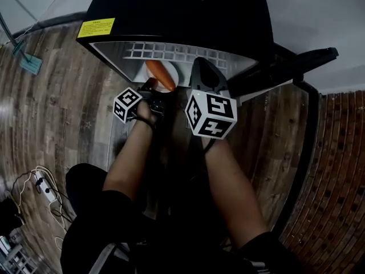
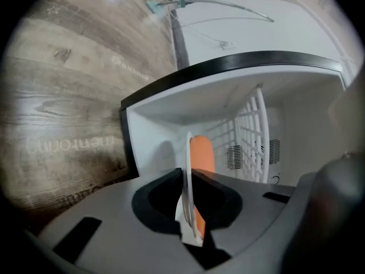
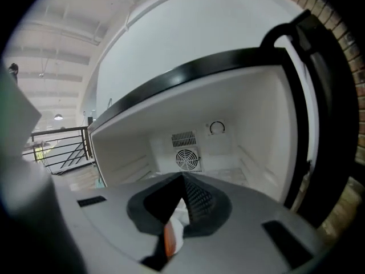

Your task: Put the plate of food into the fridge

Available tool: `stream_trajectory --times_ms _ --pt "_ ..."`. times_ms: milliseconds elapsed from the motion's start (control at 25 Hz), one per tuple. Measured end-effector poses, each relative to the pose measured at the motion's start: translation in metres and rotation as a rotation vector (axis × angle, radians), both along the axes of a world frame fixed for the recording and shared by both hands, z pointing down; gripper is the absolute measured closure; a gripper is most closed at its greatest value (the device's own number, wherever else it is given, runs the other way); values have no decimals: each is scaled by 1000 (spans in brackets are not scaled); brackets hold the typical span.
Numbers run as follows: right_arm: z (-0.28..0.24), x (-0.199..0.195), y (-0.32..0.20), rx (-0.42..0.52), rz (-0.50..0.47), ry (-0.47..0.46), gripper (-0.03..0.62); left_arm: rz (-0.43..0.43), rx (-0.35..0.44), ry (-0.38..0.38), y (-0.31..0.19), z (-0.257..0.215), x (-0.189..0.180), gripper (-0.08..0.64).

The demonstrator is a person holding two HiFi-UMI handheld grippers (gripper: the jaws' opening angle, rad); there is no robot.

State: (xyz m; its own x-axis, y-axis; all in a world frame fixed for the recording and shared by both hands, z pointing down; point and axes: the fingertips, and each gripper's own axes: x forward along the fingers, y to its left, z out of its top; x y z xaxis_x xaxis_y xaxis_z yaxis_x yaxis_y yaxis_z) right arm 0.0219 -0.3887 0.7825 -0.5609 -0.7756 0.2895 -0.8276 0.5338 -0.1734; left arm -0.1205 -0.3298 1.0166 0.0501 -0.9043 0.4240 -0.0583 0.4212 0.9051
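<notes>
With left gripper (image 1: 151,87) pinched on the plate (image 2: 186,173) rim at the fridge (image 1: 171,16) mouth, orange food (image 2: 201,156) aboard, carry level and slide farther in, clear of the wire rack (image 1: 165,51). Hold right gripper (image 3: 183,178), seemingly closed and empty, off to the right.

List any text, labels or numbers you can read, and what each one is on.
Yellow label on the fridge top: print too small to read.
Faint lettering on the wood floor: too blurred to read.
Left marker cube, right marker cube: square patterns only, no words.
</notes>
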Motion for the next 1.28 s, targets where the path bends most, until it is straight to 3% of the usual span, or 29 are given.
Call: stream_trajectory --times_ms 400,600,920,1080,1200,1280 --pt "-9 2 15 62 -66 56 586 -46 -17 6 -50 35 -19 526" --pt "-8 8 10 63 -62 68 586 -116 -77 54 -68 51 -20 523" --pt "-9 13 11 86 -80 87 586 -141 -52 87 -93 58 -7 523" --pt "-4 14 12 87 -101 95 586 -133 -69 49 -99 62 -4 523" --pt "4 16 11 60 -104 95 586 -70 -149 1 -96 71 2 523" --pt "8 17 9 37 -100 84 586 -23 -206 -72 -89 76 3 525"
